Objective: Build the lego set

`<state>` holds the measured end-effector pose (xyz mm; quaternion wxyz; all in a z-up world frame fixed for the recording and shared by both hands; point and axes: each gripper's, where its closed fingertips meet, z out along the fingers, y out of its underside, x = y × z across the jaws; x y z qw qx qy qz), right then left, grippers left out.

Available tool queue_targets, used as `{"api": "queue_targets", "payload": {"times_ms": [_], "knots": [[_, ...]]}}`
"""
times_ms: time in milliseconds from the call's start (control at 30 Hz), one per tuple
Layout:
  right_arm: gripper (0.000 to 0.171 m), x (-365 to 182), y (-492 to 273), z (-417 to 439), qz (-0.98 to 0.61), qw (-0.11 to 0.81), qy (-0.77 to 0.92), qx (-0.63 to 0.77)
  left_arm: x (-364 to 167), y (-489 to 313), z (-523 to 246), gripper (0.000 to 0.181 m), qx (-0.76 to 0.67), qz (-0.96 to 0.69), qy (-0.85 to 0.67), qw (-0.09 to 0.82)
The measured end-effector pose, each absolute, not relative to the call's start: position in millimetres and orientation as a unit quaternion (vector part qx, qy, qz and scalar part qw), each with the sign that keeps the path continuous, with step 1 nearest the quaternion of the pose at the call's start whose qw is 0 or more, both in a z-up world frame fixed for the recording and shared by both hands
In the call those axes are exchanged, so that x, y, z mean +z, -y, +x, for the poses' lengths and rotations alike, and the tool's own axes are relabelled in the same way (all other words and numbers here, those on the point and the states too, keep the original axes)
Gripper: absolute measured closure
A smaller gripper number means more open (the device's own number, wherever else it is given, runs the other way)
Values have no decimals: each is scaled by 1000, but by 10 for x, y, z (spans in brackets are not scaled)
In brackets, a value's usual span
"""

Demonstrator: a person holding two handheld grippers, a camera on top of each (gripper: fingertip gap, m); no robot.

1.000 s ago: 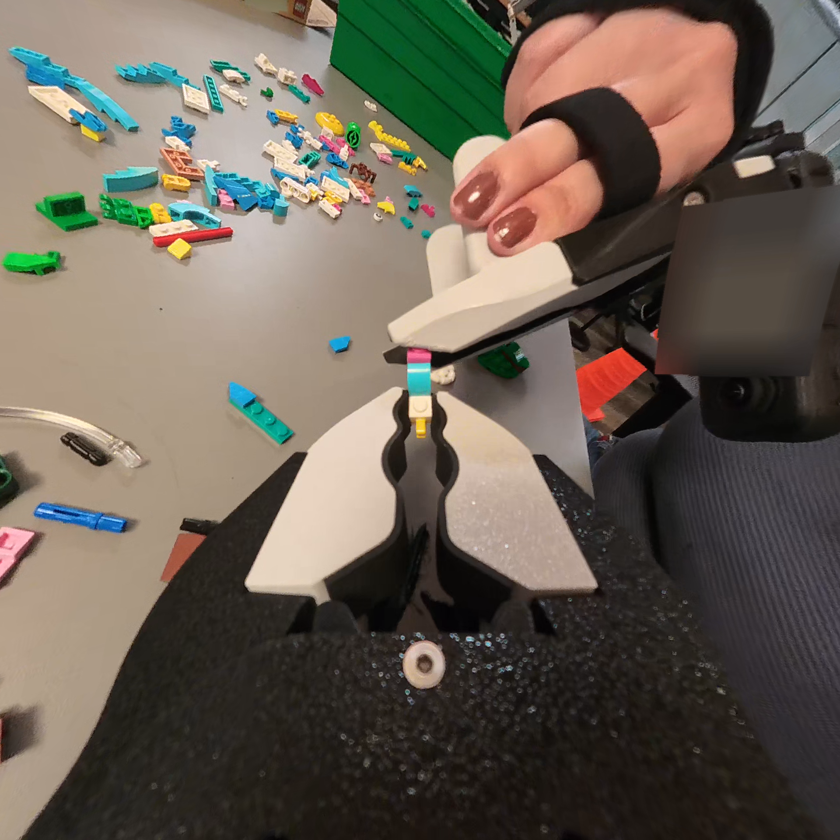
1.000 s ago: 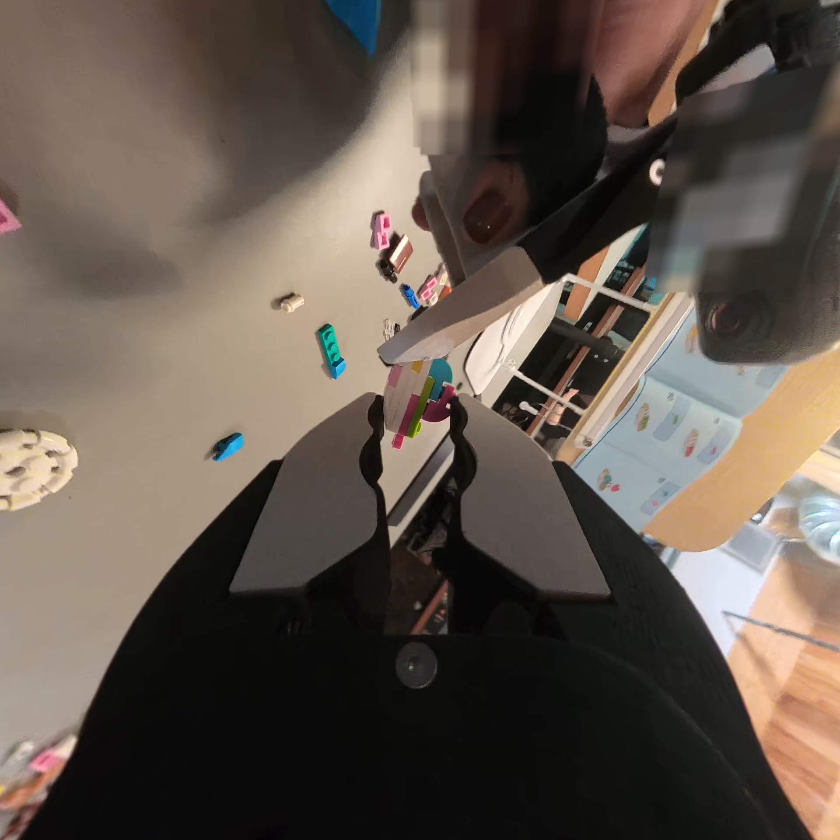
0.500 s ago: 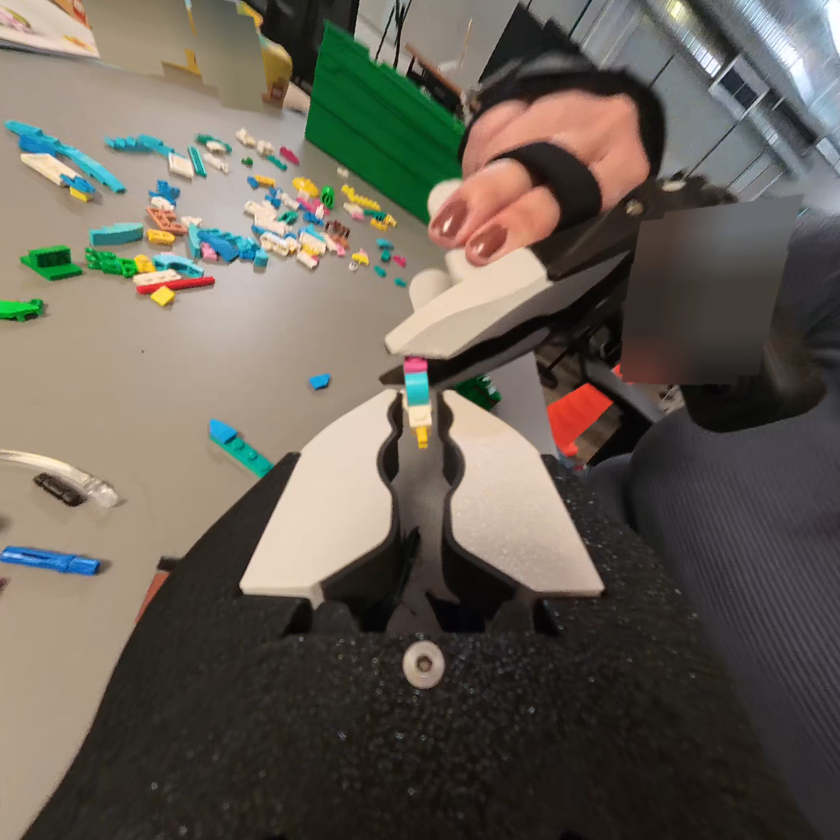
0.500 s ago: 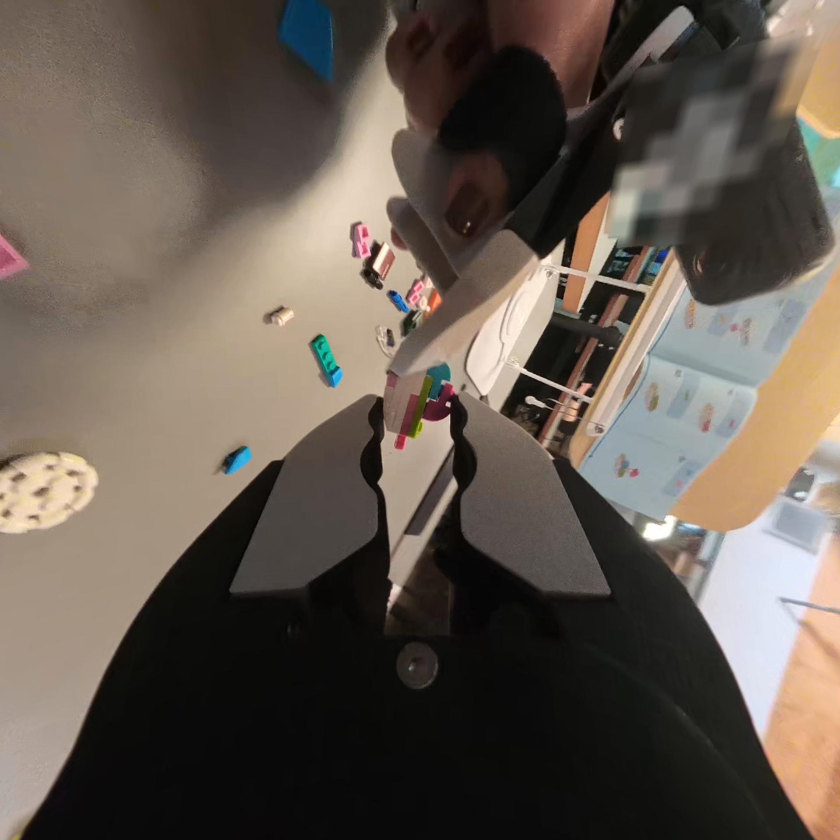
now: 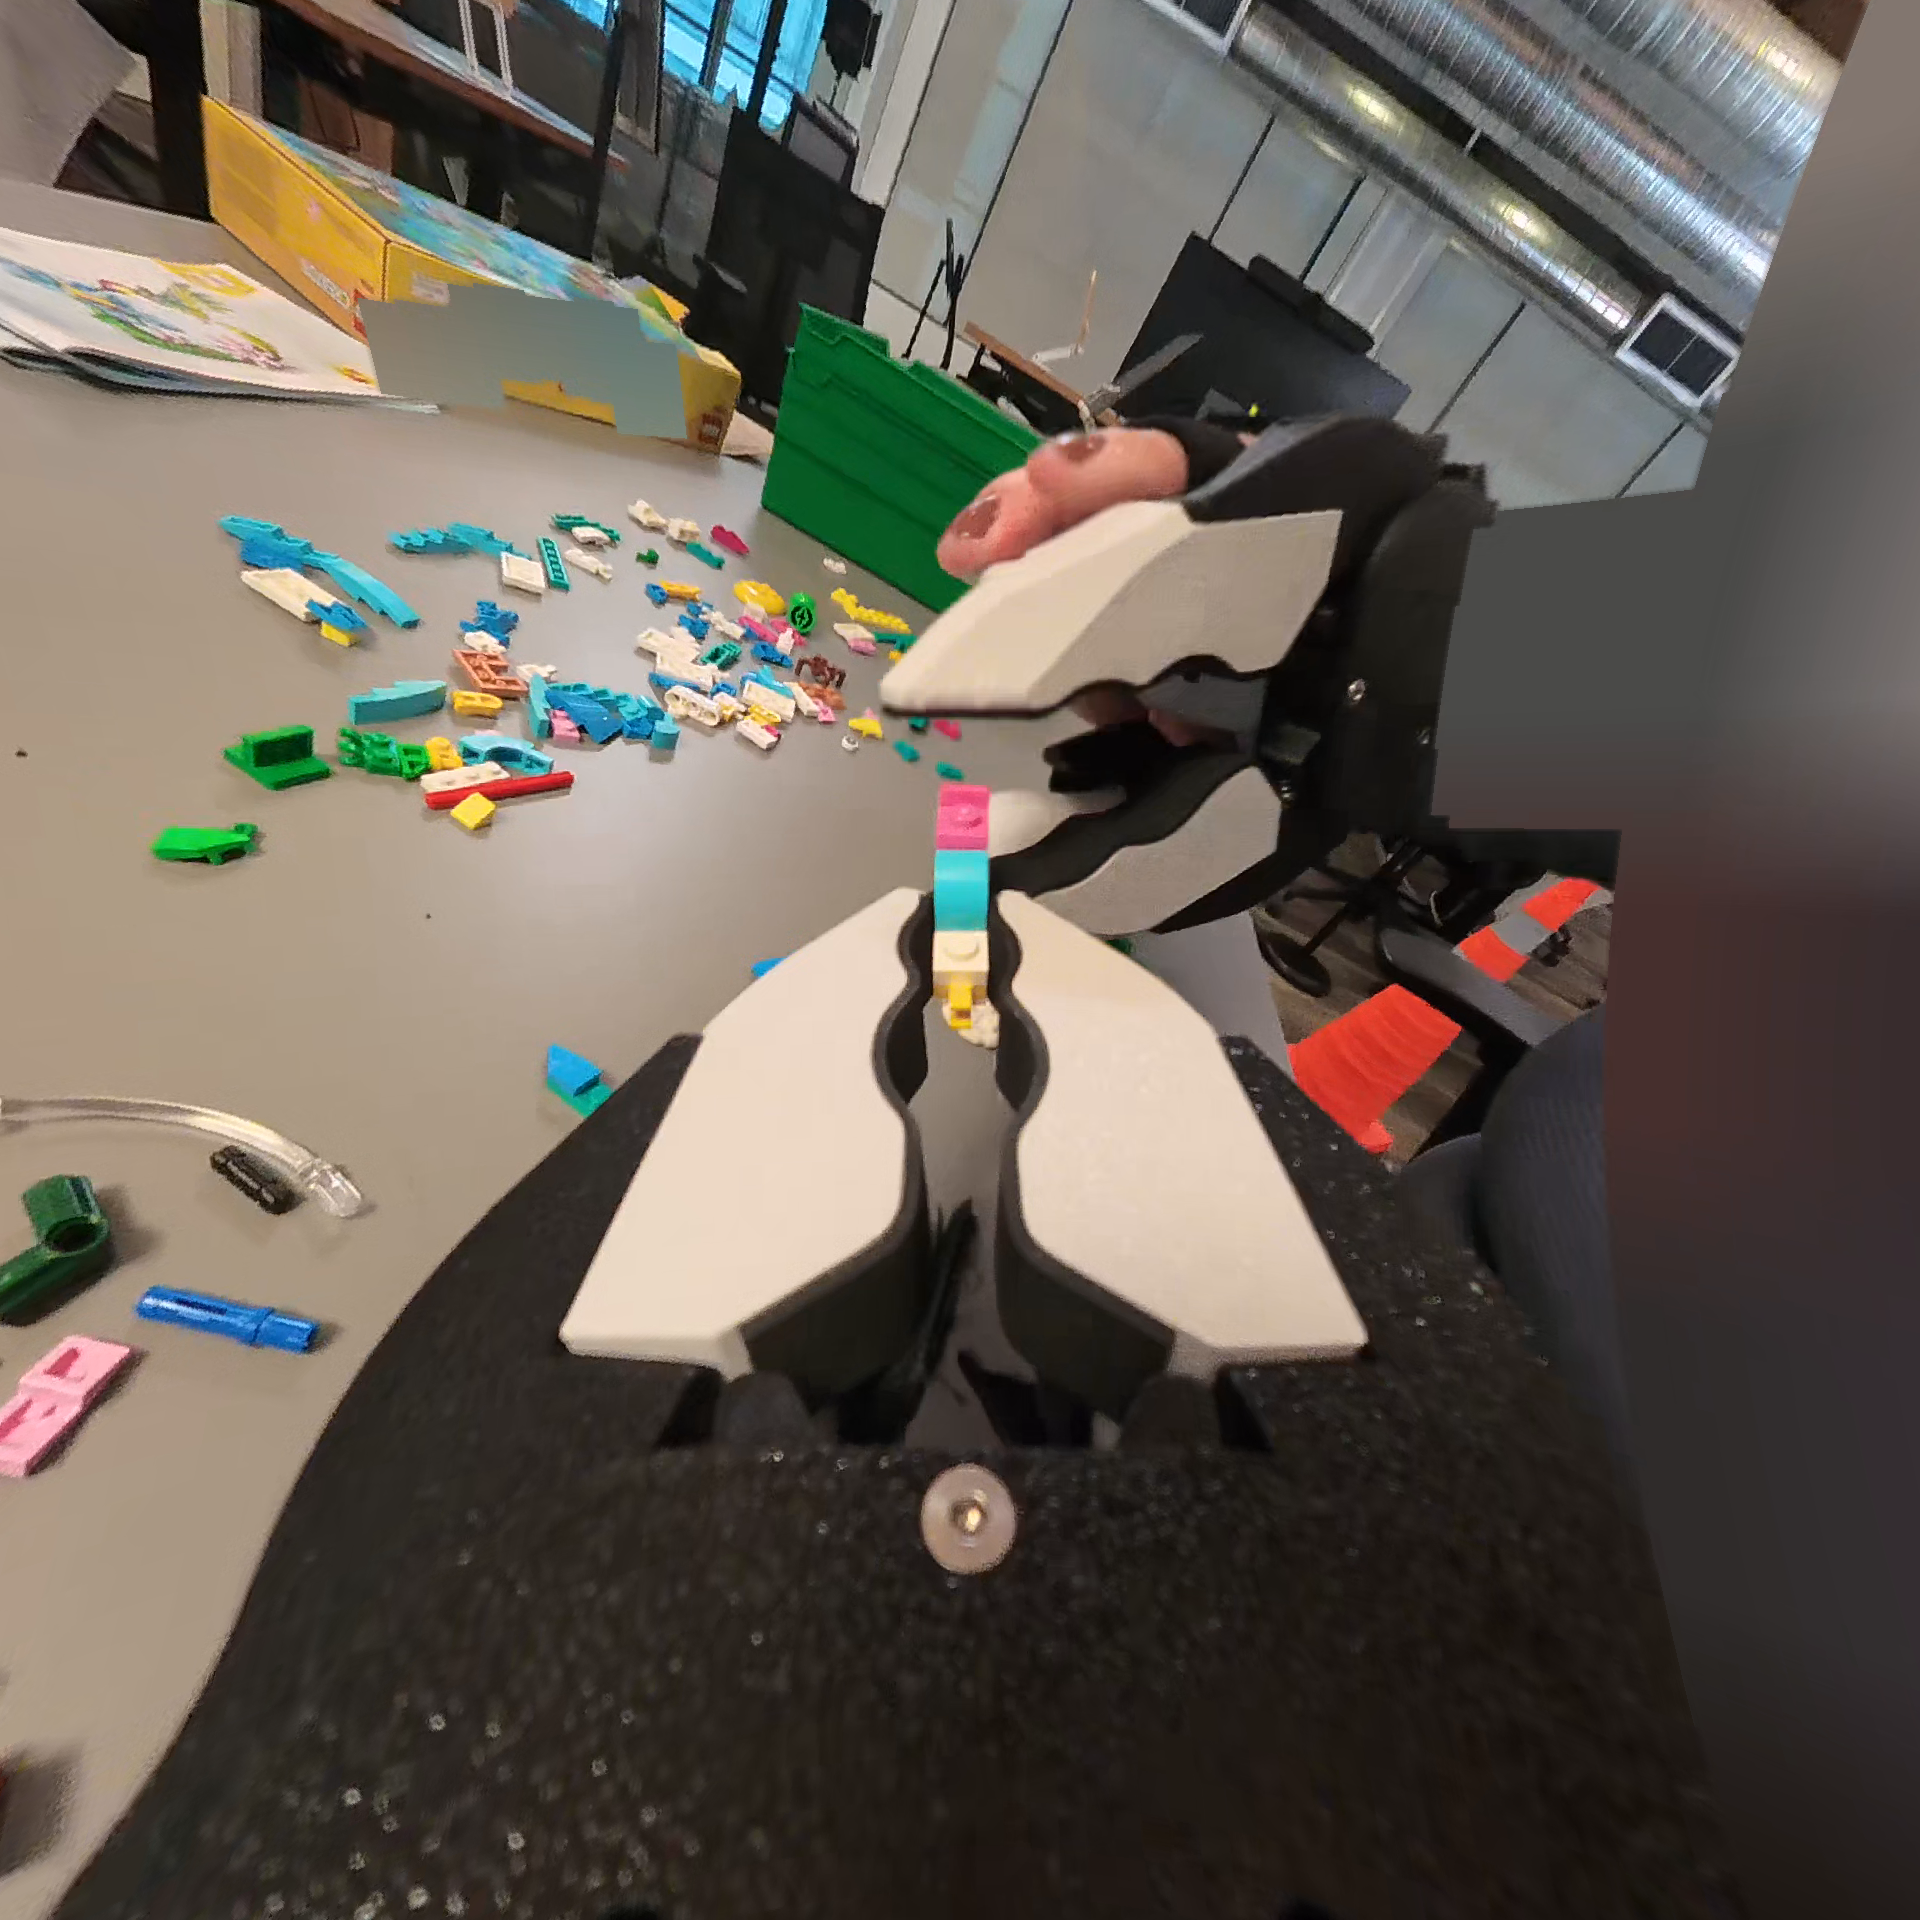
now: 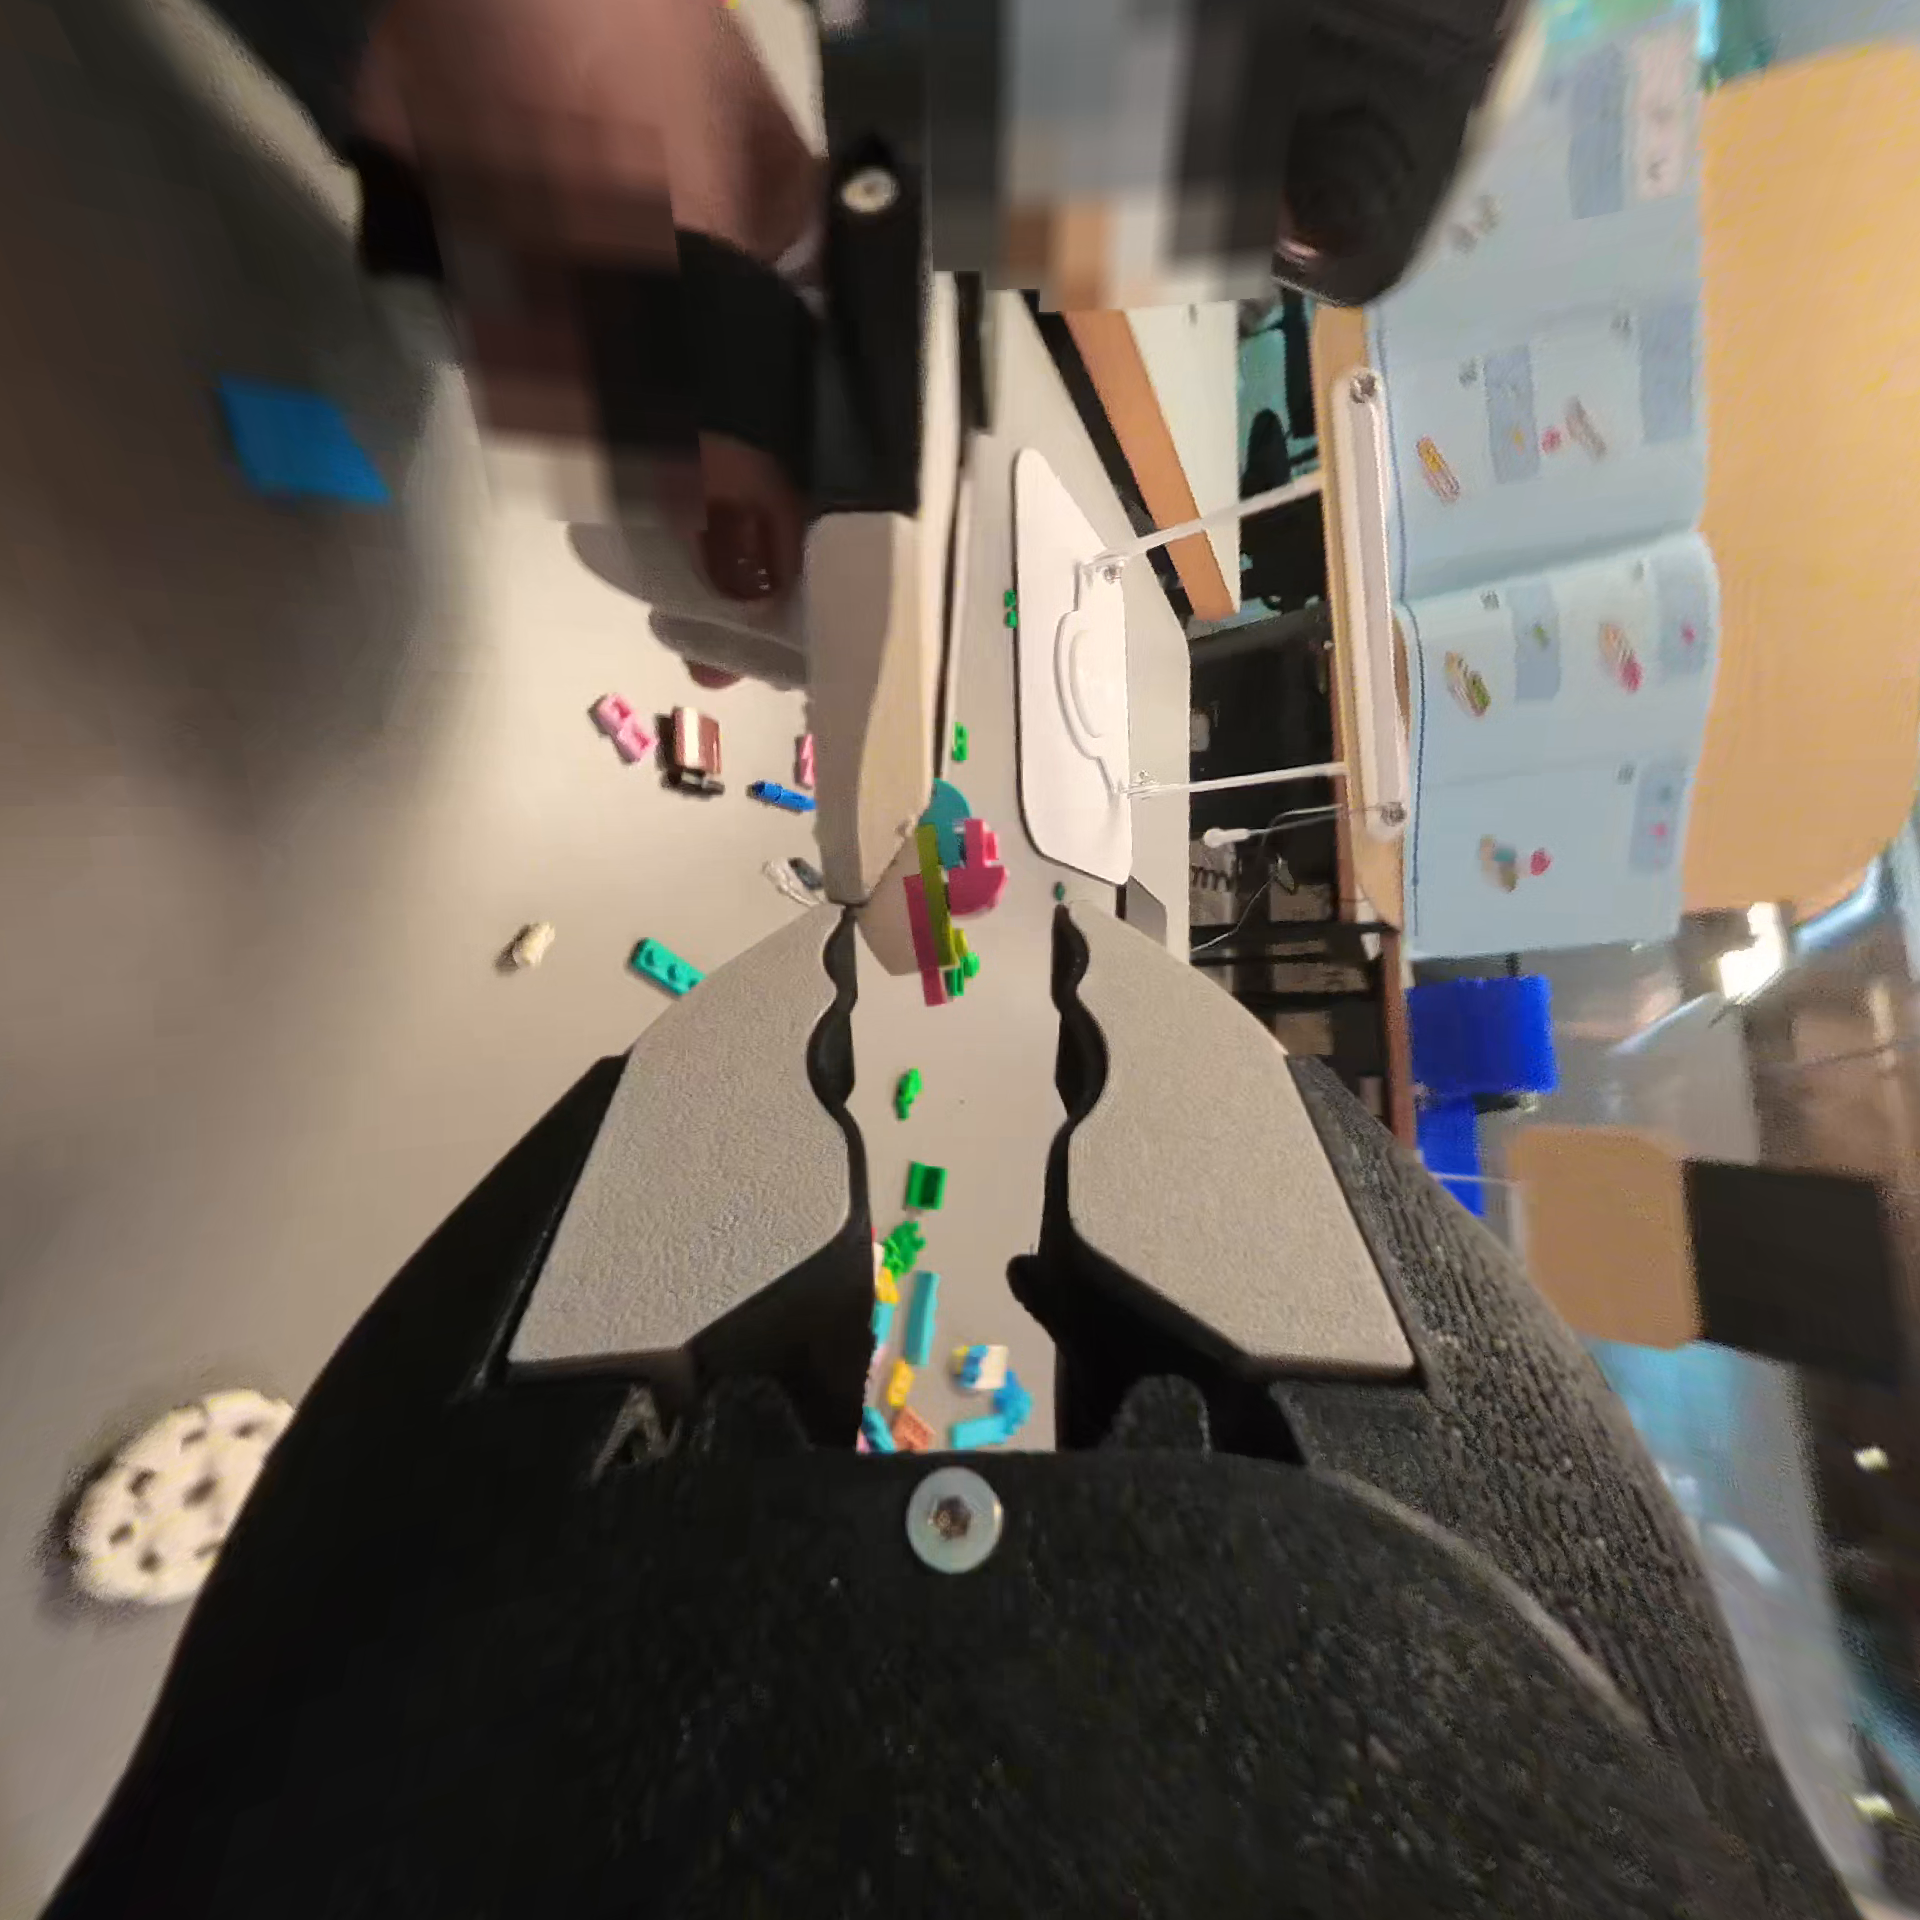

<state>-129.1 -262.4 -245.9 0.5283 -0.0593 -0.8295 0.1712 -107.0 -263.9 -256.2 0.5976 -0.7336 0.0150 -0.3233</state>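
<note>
My left gripper (image 5: pixel 958 906) is shut on a small Lego assembly (image 5: pixel 963 821), a stack of pink, teal, white and yellow pieces held above the grey table (image 5: pixel 312 935). My right gripper (image 5: pixel 943 769) is open just beyond it, one finger above the stack and one to its right, touching nothing. In the right wrist view my right gripper (image 6: pixel 948 914) is open and empty. The assembly (image 6: pixel 971 868) sits just past its fingertips, against the left gripper's finger (image 6: pixel 868 727).
Several loose bricks (image 5: pixel 644 665) lie scattered mid-table before a green bin (image 5: pixel 883 478), a yellow box (image 5: pixel 416 260) and a booklet (image 5: pixel 135 312). A clear tube (image 5: pixel 208 1132), a blue pin (image 5: pixel 223 1320) and a pink piece (image 5: pixel 52 1392) lie near left. A white round holed piece (image 6: pixel 166 1496) lies apart.
My right gripper has opened, let go of the assembly and drawn back a little. My left gripper keeps its hold and has tilted up, so more of the room shows.
</note>
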Motion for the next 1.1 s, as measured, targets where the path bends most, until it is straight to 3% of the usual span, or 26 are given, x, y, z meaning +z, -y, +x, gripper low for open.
{"api": "queue_targets", "payload": {"times_ms": [167, 333, 467, 900, 1100], "knots": [[124, -2422, 2638, -1287, -76, 530, 819, 208, -2598, 2634, -1131, 173, -331, -738, 11, 589], [114, -2493, 2835, -1196, -58, 463, 850, 244, -2646, 2631, -1102, 173, -367, -736, 22, 569], [114, -2578, 2853, -1226, -60, 442, 863, 236, -2671, 2629, -1058, 173, -388, -733, 24, 558], [143, -2572, 2861, -1260, -72, 433, 861, 258, -2622, 2655, -1020, 173, -434, -713, 30, 551], [148, -2538, 2902, -1261, -71, 443, 851, 273, -2571, 2690, -1026, 173, -445, -704, 25, 553]]}}
